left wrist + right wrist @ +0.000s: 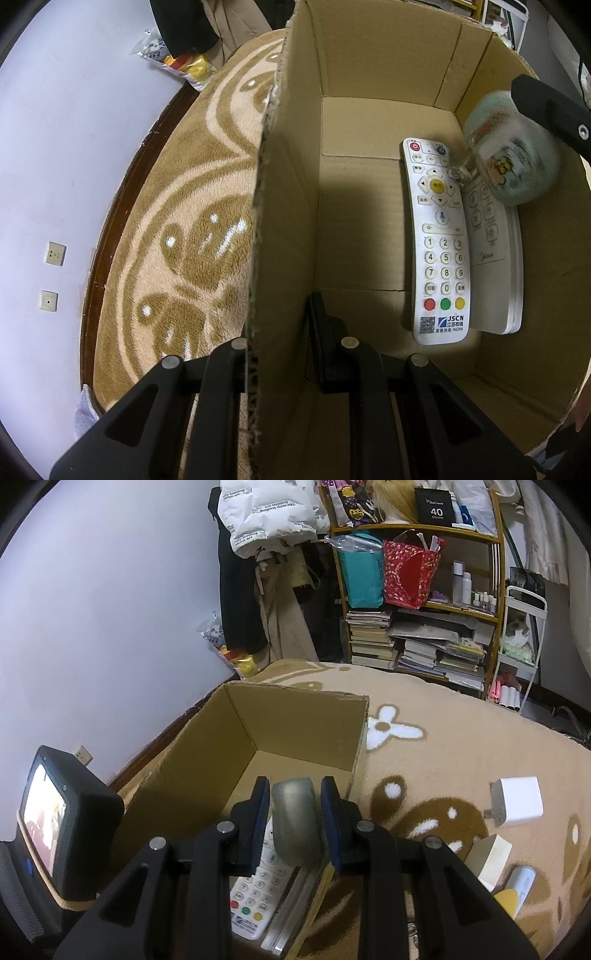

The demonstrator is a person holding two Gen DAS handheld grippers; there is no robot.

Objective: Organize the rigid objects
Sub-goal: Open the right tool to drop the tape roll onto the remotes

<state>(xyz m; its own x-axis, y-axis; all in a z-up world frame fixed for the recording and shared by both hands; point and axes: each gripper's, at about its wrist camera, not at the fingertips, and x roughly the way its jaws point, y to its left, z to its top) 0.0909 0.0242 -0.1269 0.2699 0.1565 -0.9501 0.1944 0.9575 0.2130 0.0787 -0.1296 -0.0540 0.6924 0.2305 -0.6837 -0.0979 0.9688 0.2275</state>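
An open cardboard box (291,155) stands on a tan patterned blanket. My left gripper (280,332) is shut on the box's side wall, one finger inside and one outside. Flat on the box floor lie a white remote with coloured buttons (439,240) and, beside it, a second white remote (495,258). My right gripper (295,790) is shut on a small greenish glass jar (295,823) with a cartoon label (513,155). It holds the jar just above the remotes' far ends, inside the box. The button remote (255,897) shows under the jar.
On the blanket right of the box lie a white charger cube (517,806), a cream block (491,856) and a pale tube (521,882). A crowded bookshelf (417,646) stands behind. A pale wall (55,147) runs close along the box's left side.
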